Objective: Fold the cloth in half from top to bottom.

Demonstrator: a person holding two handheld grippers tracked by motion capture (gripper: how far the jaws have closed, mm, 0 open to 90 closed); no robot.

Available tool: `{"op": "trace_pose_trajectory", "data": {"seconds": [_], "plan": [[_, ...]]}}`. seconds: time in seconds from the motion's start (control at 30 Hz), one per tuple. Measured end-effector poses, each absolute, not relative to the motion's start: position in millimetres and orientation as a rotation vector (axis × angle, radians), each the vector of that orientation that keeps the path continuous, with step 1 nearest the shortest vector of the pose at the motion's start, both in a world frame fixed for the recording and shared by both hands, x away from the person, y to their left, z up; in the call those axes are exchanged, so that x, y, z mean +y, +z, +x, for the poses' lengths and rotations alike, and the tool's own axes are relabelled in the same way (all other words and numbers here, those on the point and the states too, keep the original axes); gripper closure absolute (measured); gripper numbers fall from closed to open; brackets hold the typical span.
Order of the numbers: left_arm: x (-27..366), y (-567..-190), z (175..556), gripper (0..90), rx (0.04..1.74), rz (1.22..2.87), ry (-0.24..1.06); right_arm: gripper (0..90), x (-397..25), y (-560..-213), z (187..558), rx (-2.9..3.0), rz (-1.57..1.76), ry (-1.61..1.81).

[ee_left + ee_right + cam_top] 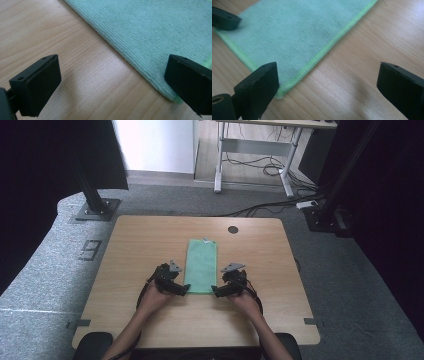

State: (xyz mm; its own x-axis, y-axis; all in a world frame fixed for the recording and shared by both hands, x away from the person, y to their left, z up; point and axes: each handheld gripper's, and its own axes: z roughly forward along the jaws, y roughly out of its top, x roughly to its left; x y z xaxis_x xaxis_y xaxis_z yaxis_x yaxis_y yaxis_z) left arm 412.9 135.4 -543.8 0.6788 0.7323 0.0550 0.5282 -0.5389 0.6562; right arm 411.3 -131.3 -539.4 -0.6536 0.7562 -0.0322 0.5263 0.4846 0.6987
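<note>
The left gripper (184,290) and the right gripper (216,291) both stand with jaws spread wide and hold nothing, each at a near corner of the green cloth (201,265). In the left gripper view, one jaw is over the bare table (75,82) and the other over the cloth's (150,32) near-left corner. In the right gripper view, the jaws straddle the cloth's (294,35) near-right corner. The cloth lies folded into a narrow strip, long axis running near to far. Both arms are equally near, so I judge a two-handed pinch comes next.

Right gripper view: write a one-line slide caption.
Right gripper, jaws open, at the near corner of a green microfibre cloth on a wooden table.
</note>
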Motion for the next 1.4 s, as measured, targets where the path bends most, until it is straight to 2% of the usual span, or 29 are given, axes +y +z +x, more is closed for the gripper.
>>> {"op": "trace_pose_trajectory", "data": {"seconds": [0.47,0.93,1.13,1.4], "plan": [[131,-546,388,2.0,0.945,2.265,0.366,6.6,-134,-546,406,2.429,1.068,0.935],[131,-539,359,0.5,0.899,2.325,0.298,9.7,-135,-545,367,2.481,0.99,0.933],[141,-521,390,1.4,0.983,2.214,0.36,10.1,-139,-545,350,2.498,0.99,0.951],[140,-533,413,1.6,1.04,2.199,0.355,10.1,-145,-547,340,2.506,0.992,0.97]]}}
